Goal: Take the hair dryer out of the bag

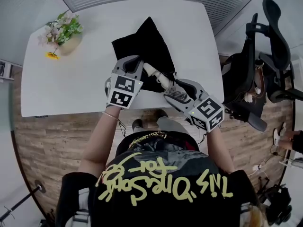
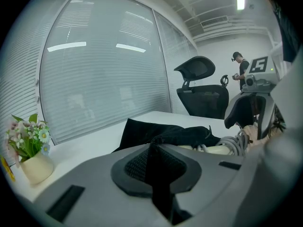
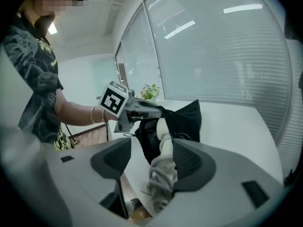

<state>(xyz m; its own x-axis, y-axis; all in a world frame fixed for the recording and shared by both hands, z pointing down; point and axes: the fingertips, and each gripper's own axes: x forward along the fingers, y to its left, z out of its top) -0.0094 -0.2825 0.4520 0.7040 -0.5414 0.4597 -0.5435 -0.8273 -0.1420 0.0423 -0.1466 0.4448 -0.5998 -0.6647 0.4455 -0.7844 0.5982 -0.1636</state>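
A black cloth bag (image 1: 147,46) lies on the white table (image 1: 71,79). My left gripper (image 1: 136,63) is shut on the bag's near edge, and black fabric fills the seam between its jaws (image 2: 158,150). The white hair dryer (image 1: 158,75) sticks out of the bag's mouth, handle first, with its grey cord bundled at the end. My right gripper (image 1: 170,86) has the handle and cord (image 3: 163,174) between its wide jaws. They rest against the right finger (image 3: 194,164), and a gap shows on the left finger's side. The dryer's head is hidden inside the bag (image 3: 187,122).
A vase of flowers (image 1: 64,34) stands at the table's far left corner. Black office chairs (image 1: 258,70) stand right of the table. The table's near edge runs just under both grippers. A person (image 2: 241,72) stands far off in the room.
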